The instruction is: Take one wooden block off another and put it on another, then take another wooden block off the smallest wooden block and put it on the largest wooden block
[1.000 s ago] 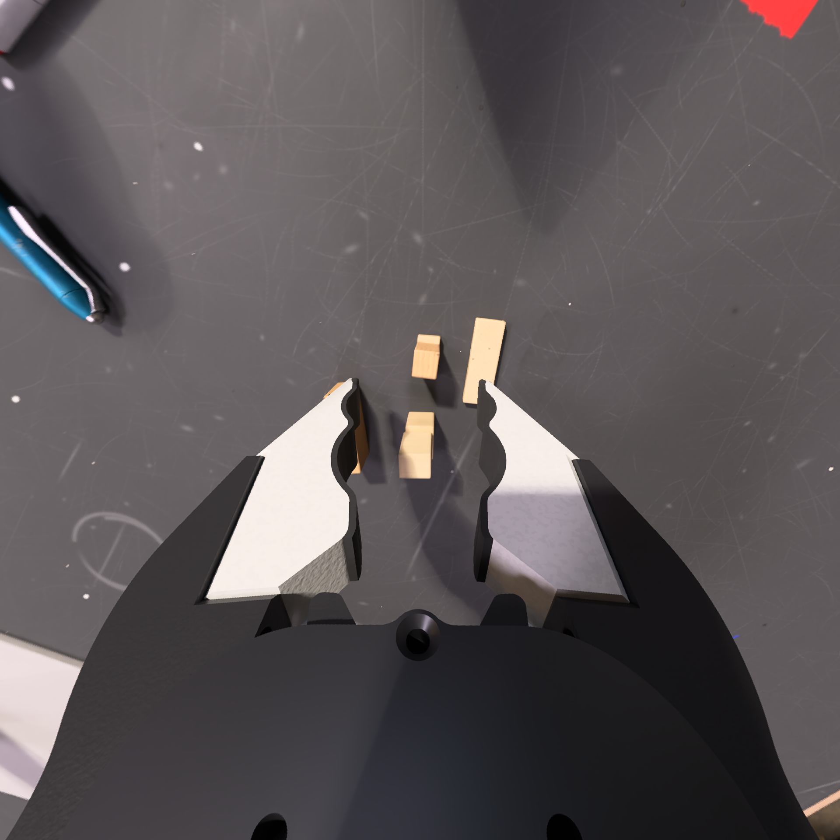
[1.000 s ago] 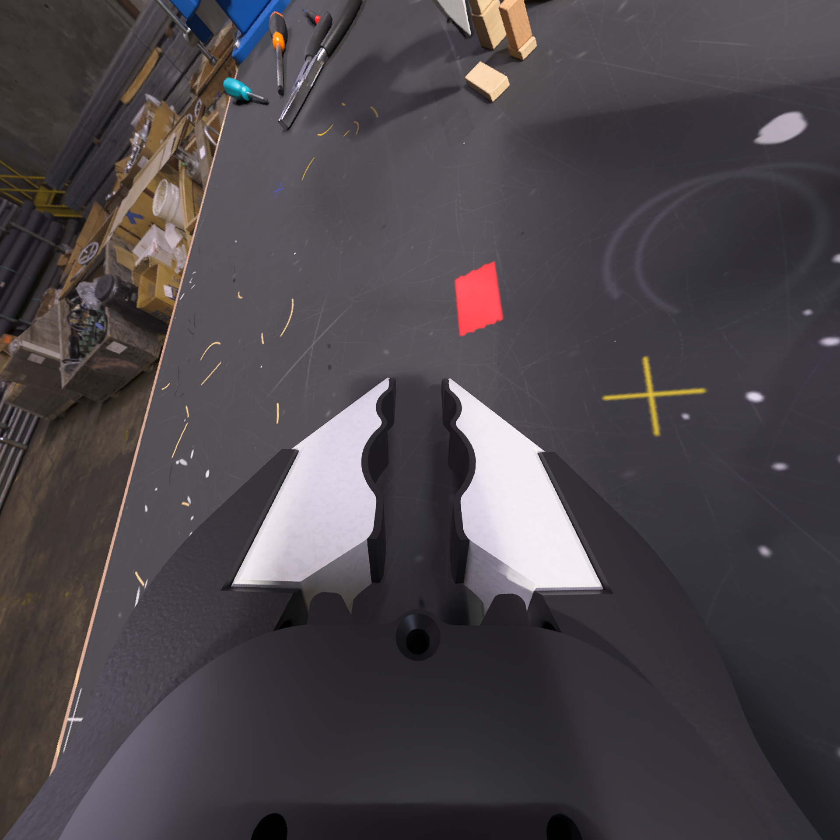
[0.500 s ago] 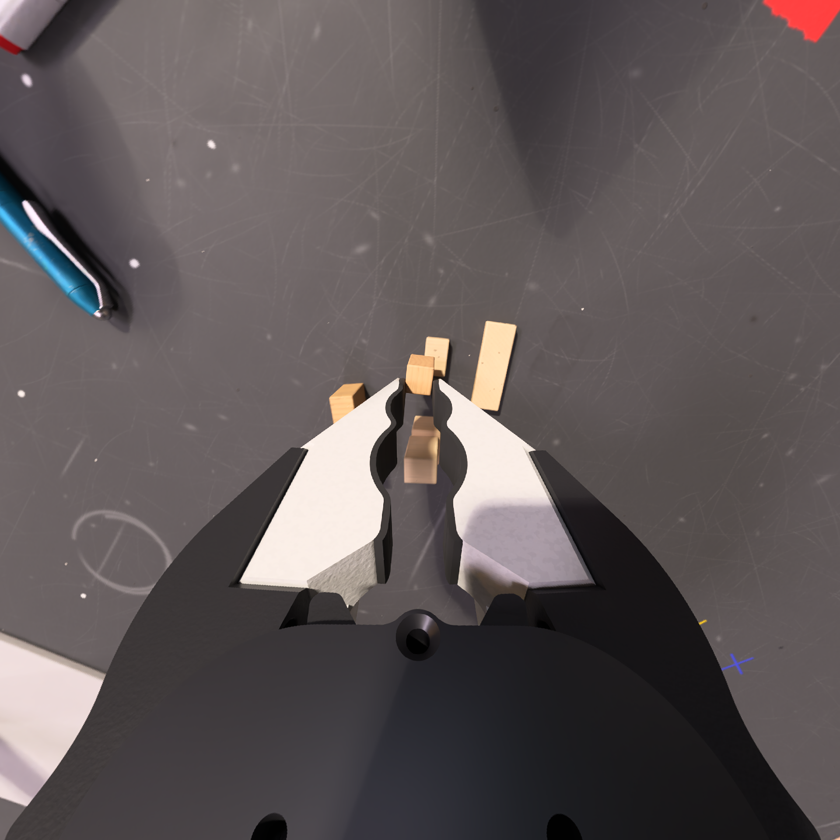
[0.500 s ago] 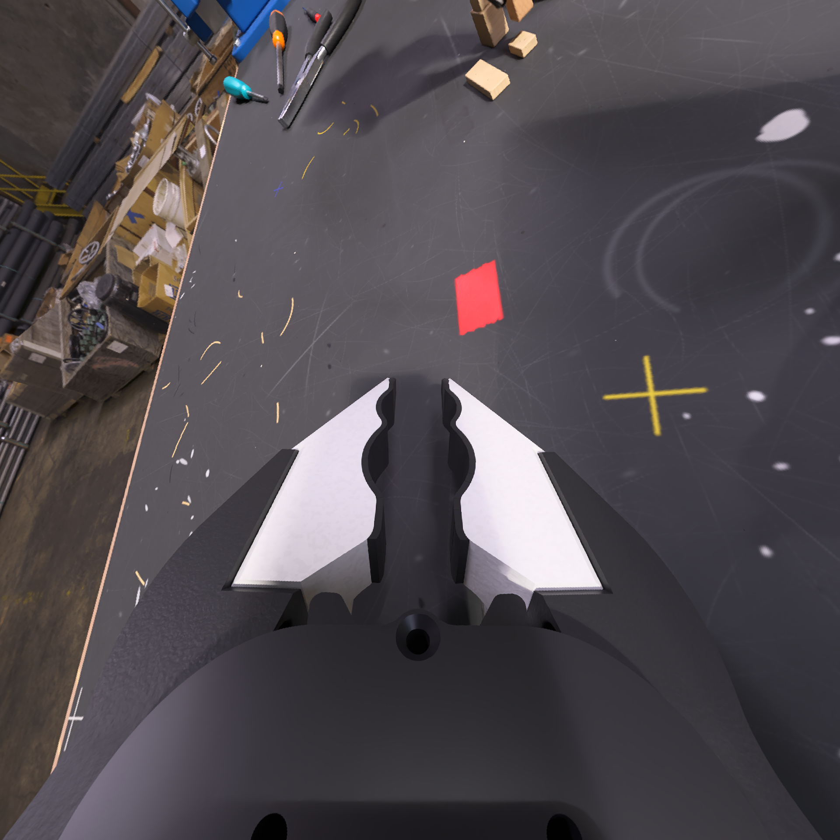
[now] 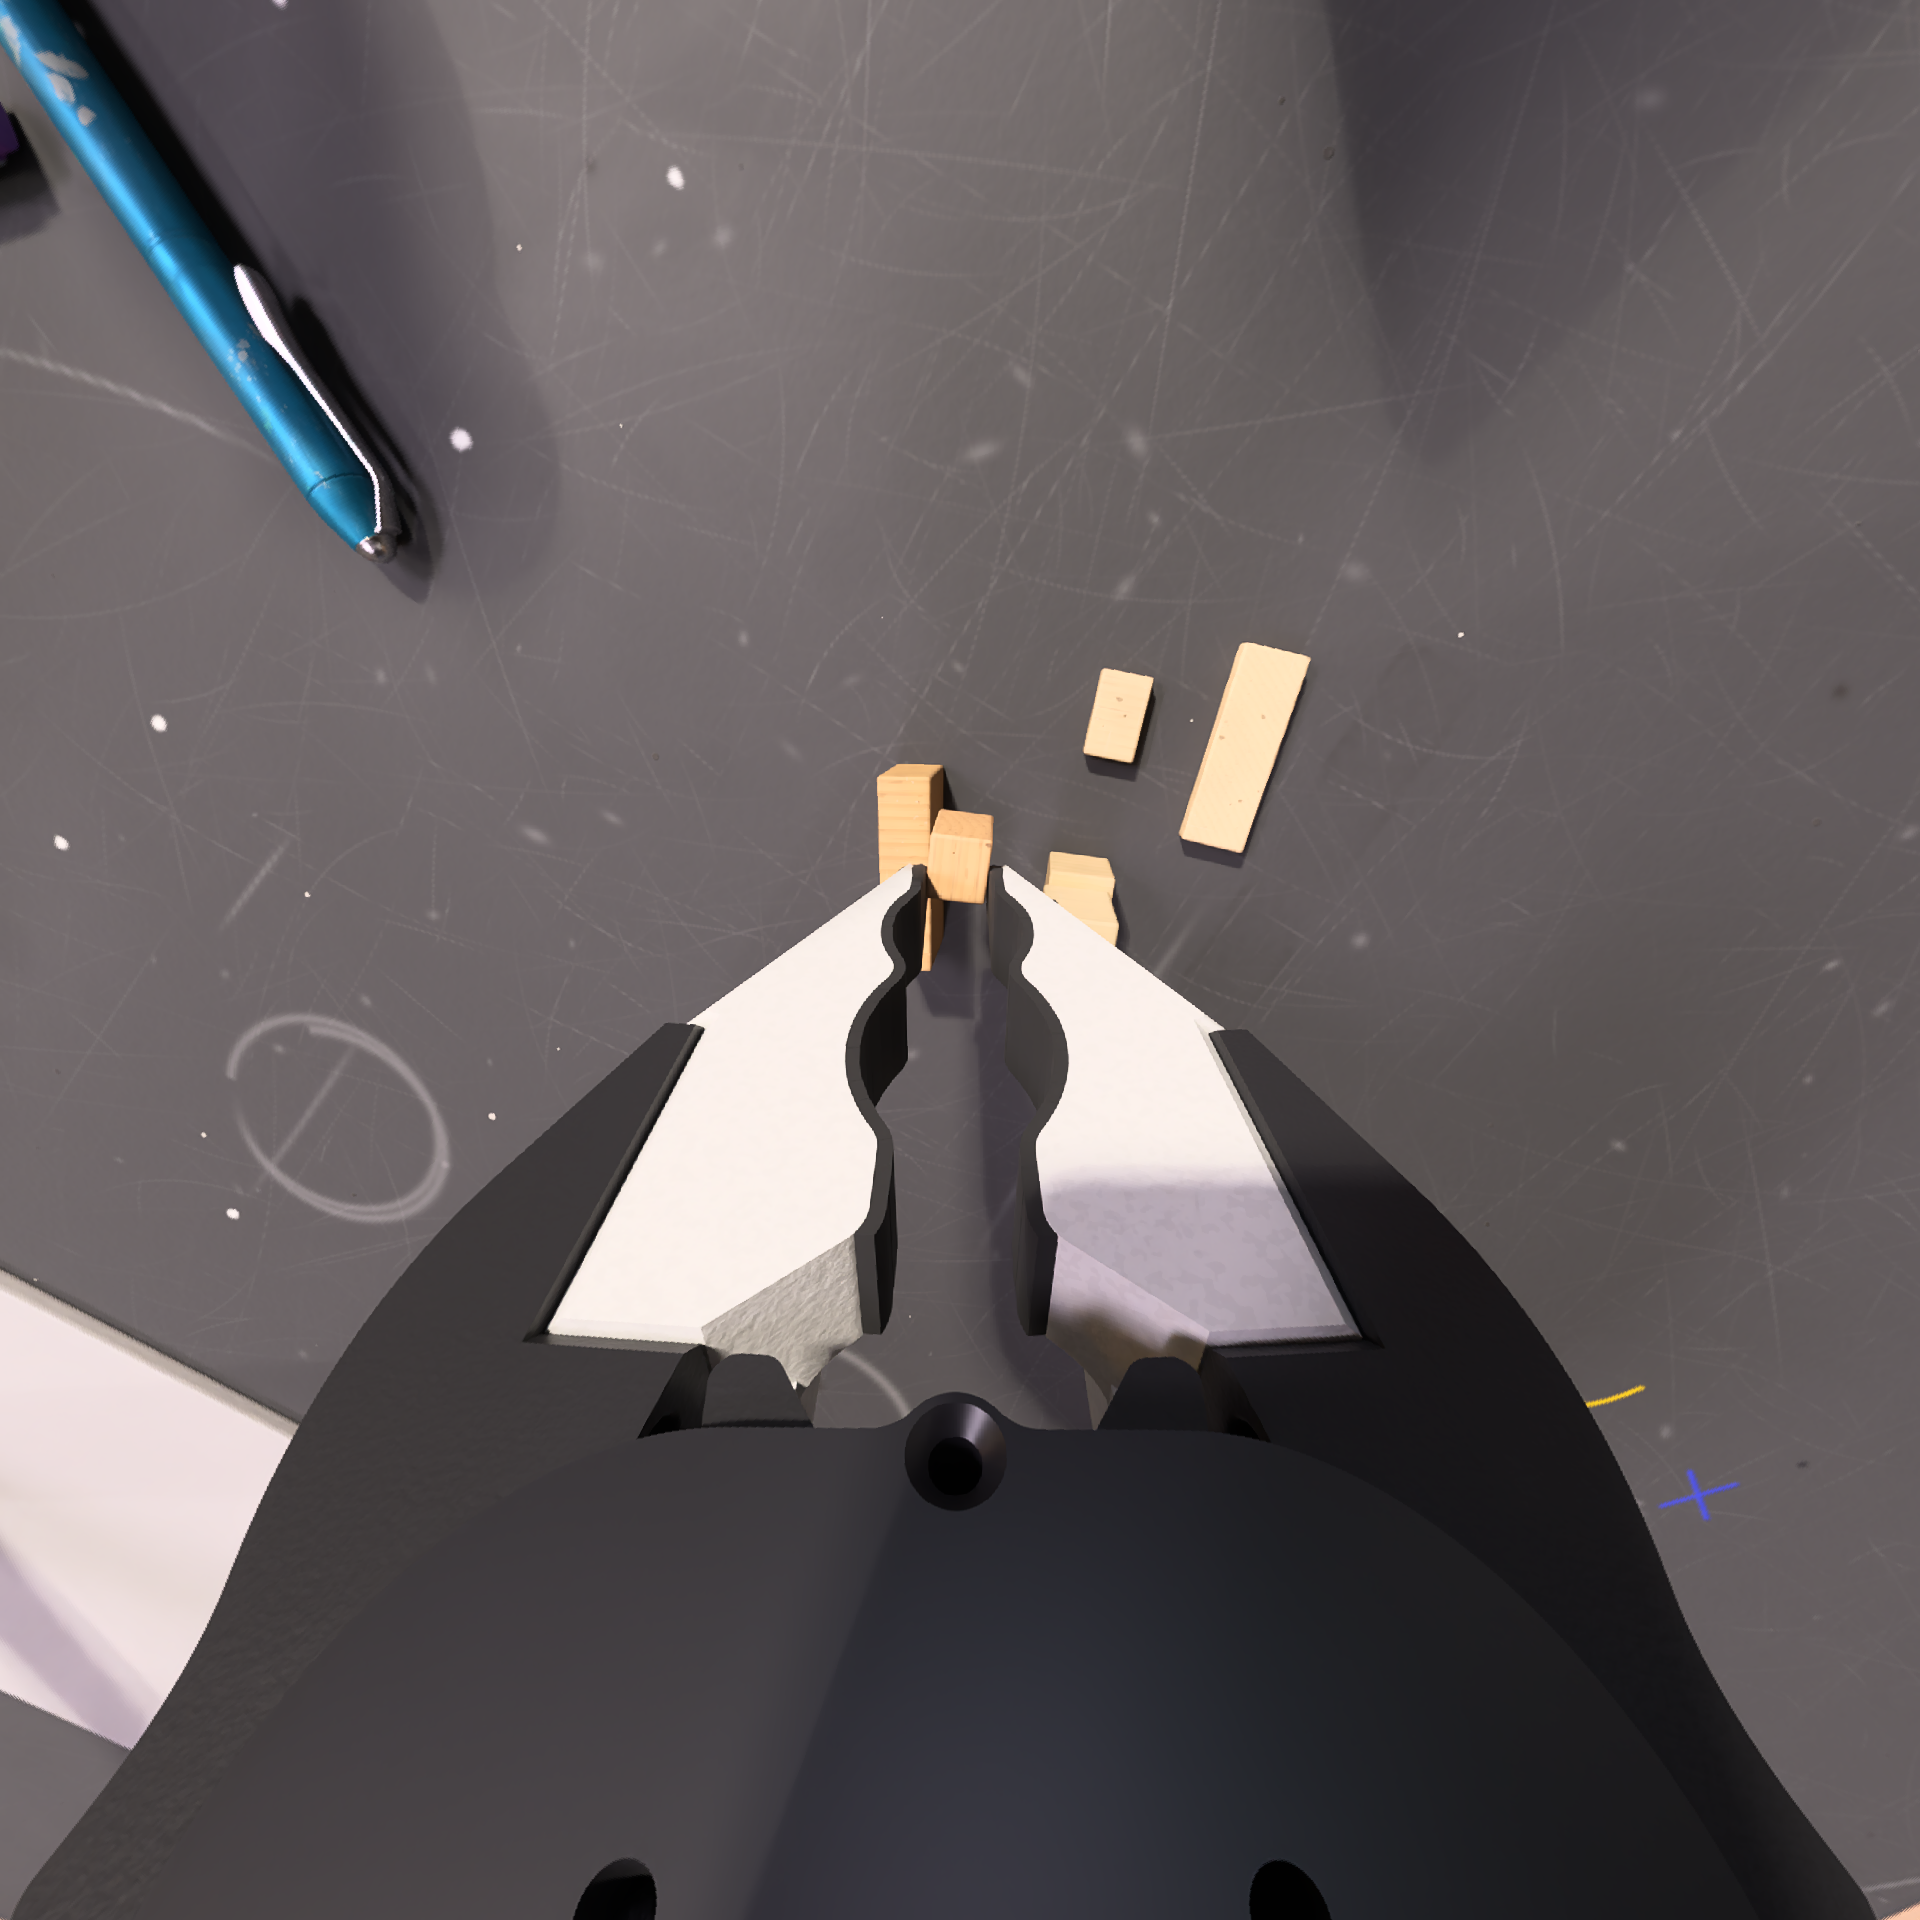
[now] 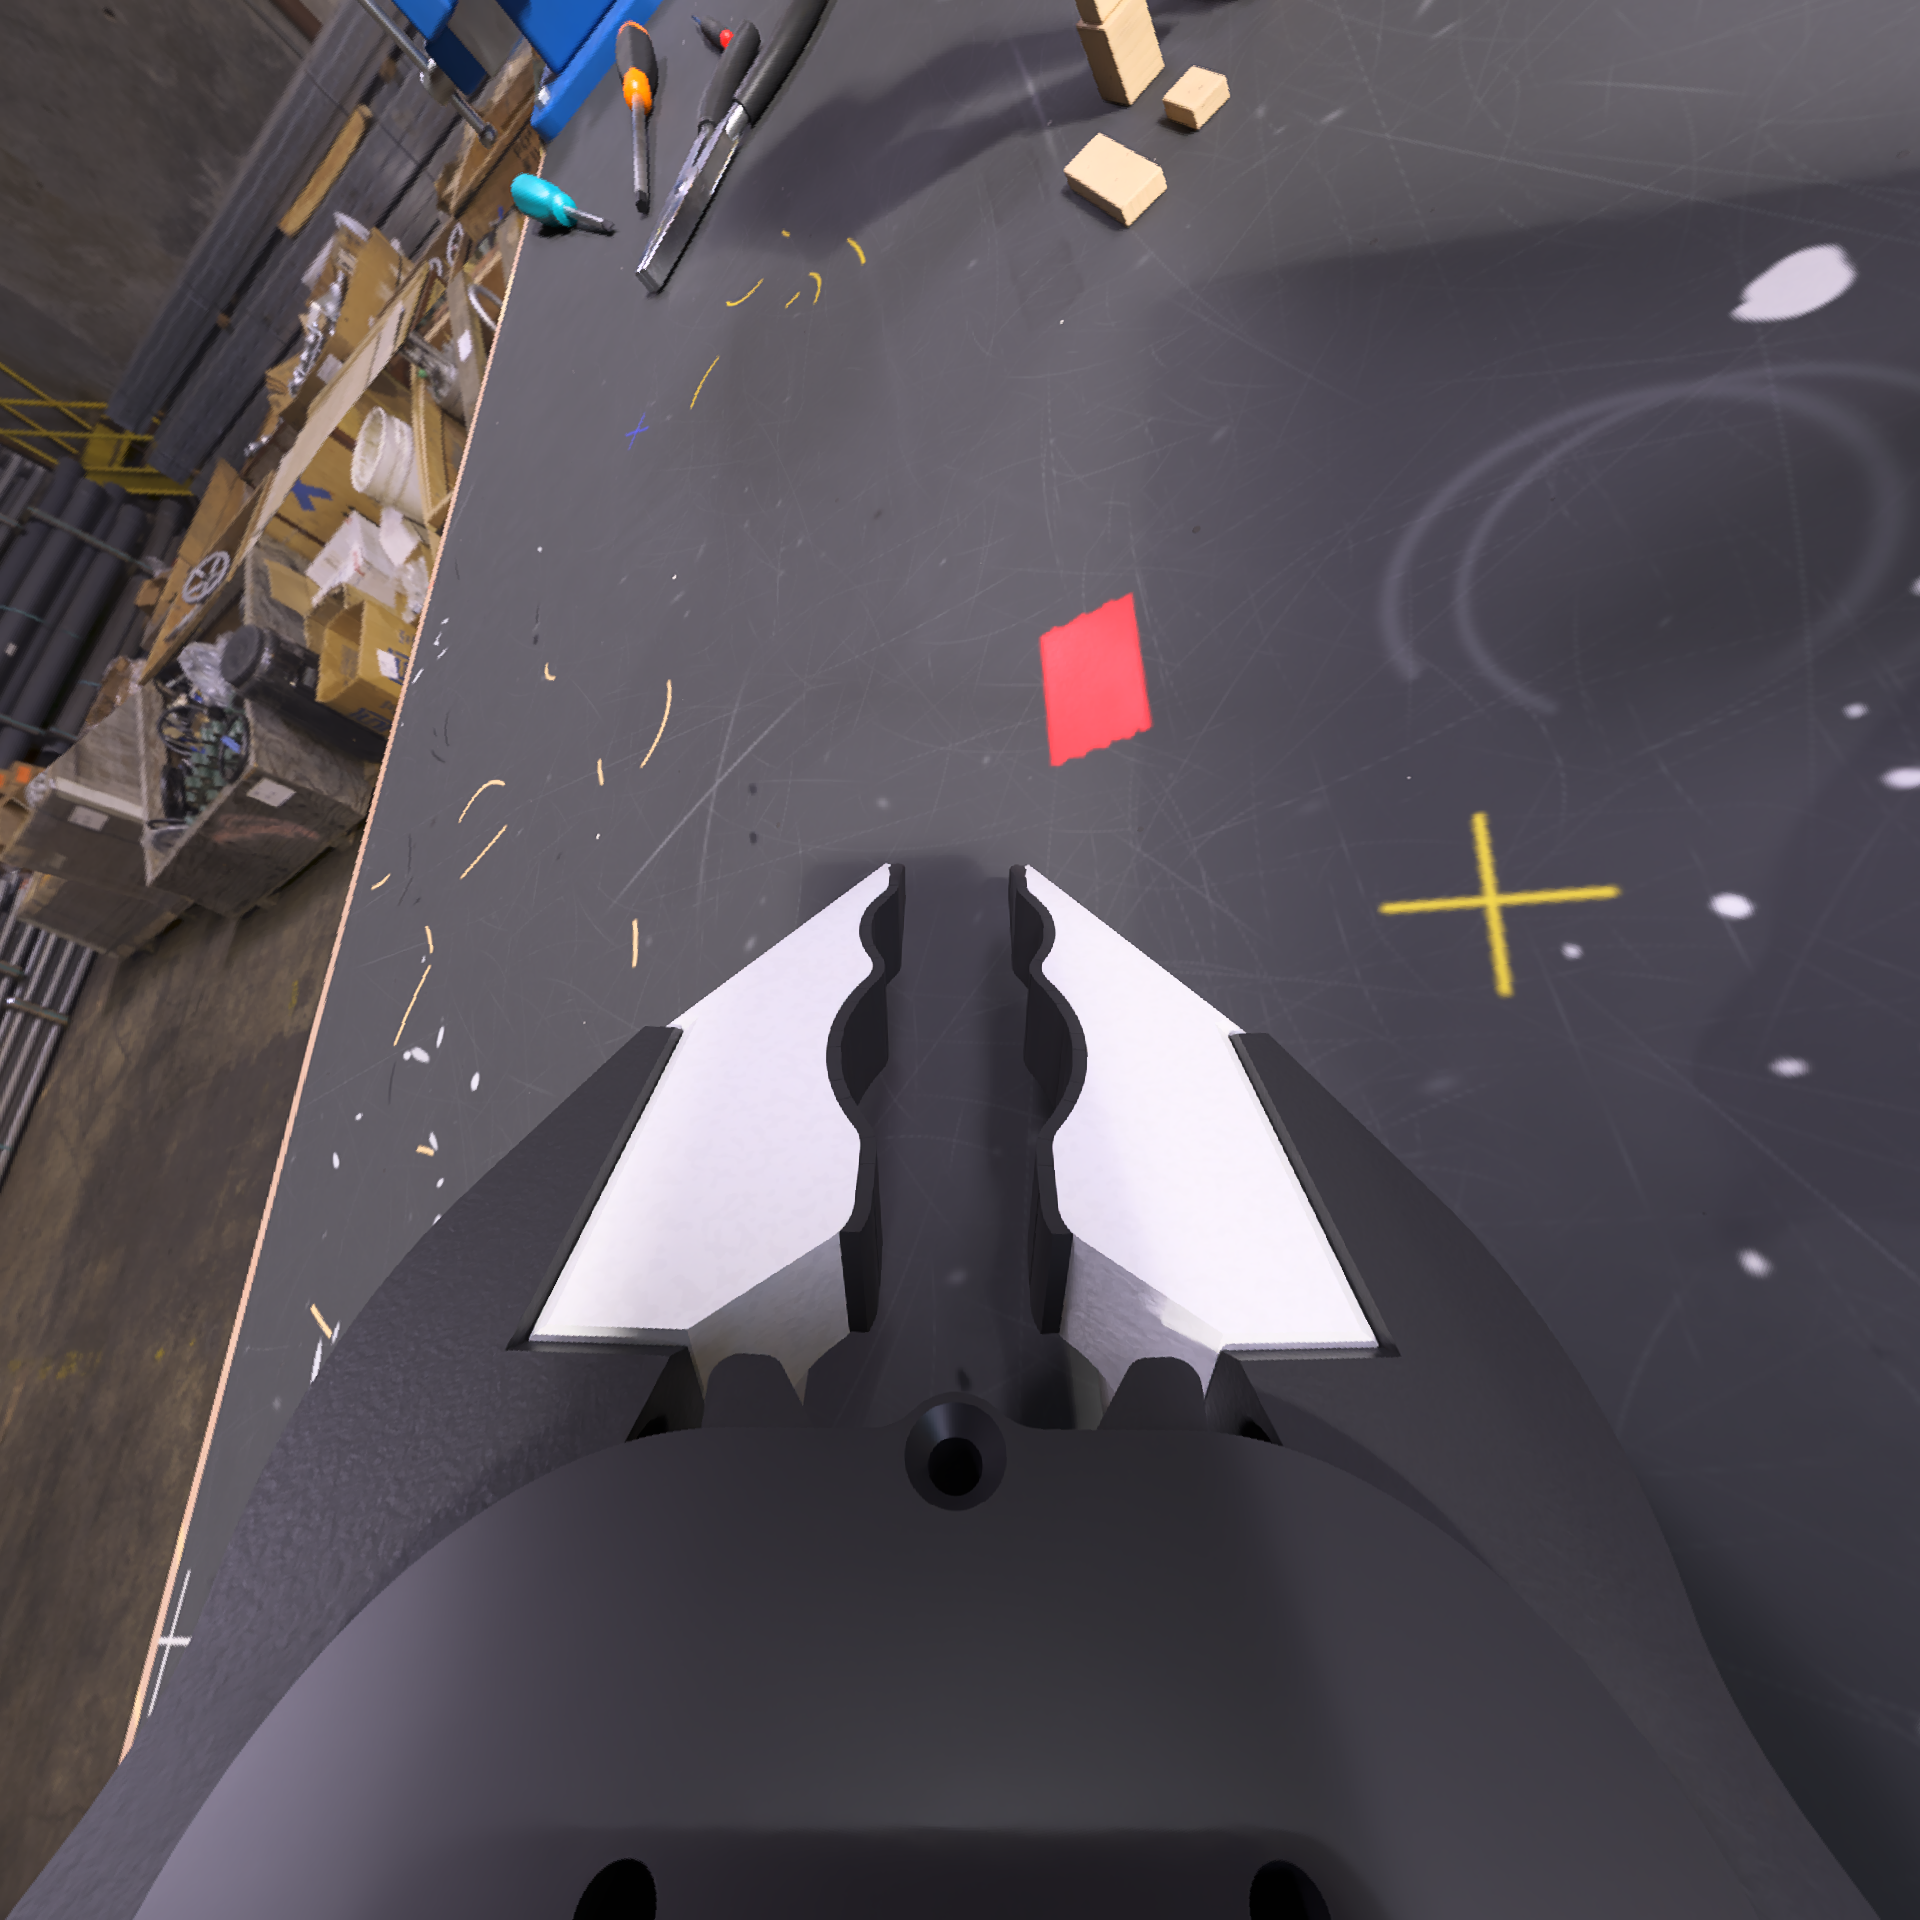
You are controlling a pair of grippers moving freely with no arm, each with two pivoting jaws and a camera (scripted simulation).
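In the left wrist view my left gripper (image 5: 956,883) is shut on a small wooden cube (image 5: 958,854), held at the fingertips above the table. Just left of and behind it stands an upright wooden block (image 5: 907,816). A wooden block (image 5: 1081,885) to the right is partly hidden by my right finger. Farther off lie a short flat block (image 5: 1118,715) and a long flat block (image 5: 1244,748). My right gripper (image 6: 956,883) is empty with its jaws narrowly apart, far from the blocks (image 6: 1114,177), which show at the top of its view.
A blue pen (image 5: 208,281) lies at upper left and a white sheet (image 5: 94,1455) at lower left. In the right wrist view there are a red patch (image 6: 1094,681), a yellow cross (image 6: 1493,902), hand tools (image 6: 717,135) and the table's left edge (image 6: 416,665).
My left gripper closed on the small cube, lifted it off the block under it and carried it left, next to the upright block. The right gripper has not moved.
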